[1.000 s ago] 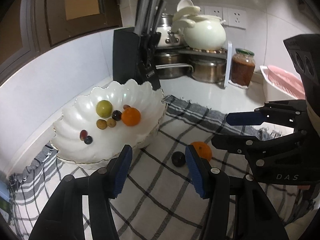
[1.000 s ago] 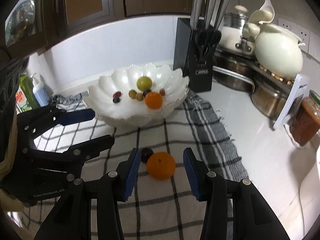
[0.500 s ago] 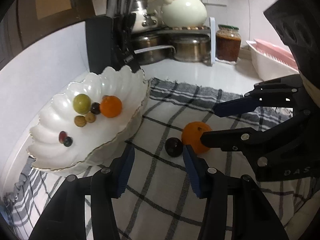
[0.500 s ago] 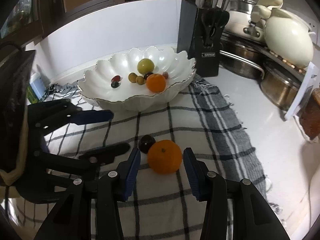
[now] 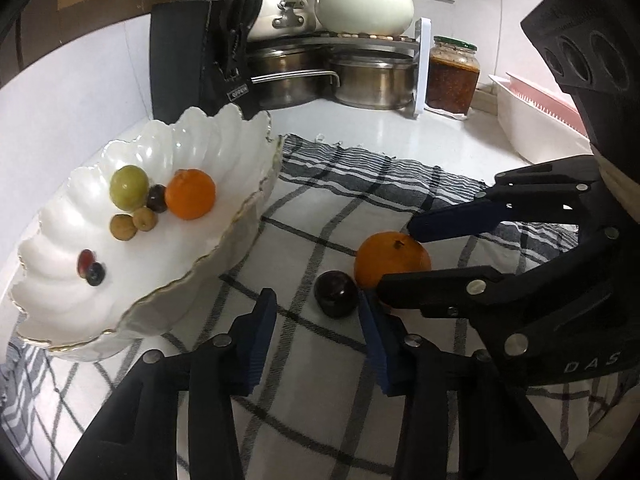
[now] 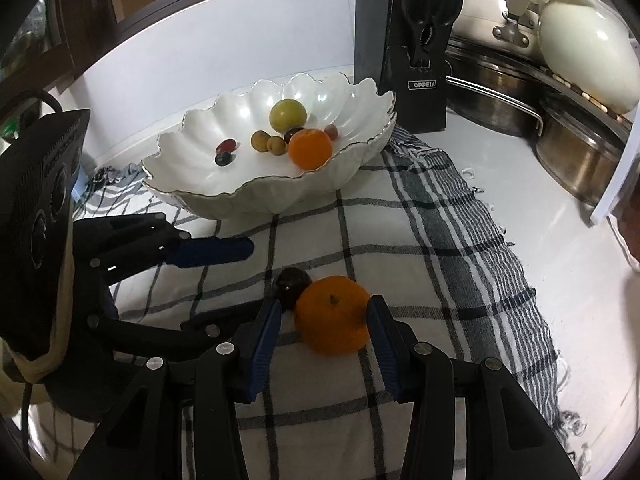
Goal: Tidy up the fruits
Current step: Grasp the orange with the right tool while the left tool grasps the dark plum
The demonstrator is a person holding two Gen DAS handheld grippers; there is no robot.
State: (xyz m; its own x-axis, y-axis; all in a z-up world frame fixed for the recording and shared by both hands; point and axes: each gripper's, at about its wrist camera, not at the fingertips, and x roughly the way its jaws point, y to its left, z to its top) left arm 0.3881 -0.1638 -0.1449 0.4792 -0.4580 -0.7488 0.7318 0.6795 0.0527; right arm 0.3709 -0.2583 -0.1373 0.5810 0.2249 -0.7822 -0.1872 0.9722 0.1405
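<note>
**Both grippers lining up on the last two fruits**

While my left gripper (image 5: 316,312) is closing, the dark plum (image 5: 335,294) sits ahead of its pads, not yet gripped. My right gripper (image 6: 322,320) straddles the loose orange (image 6: 333,314) on the checked cloth (image 6: 400,240), jaws apart. Next I judge: seat both, squeeze, lift to the white bowl (image 6: 200,184).

Glossy ceramic bowl (image 6: 360,148); woven checked cloth (image 6: 440,248); shiny steel pots (image 5: 372,80).
</note>
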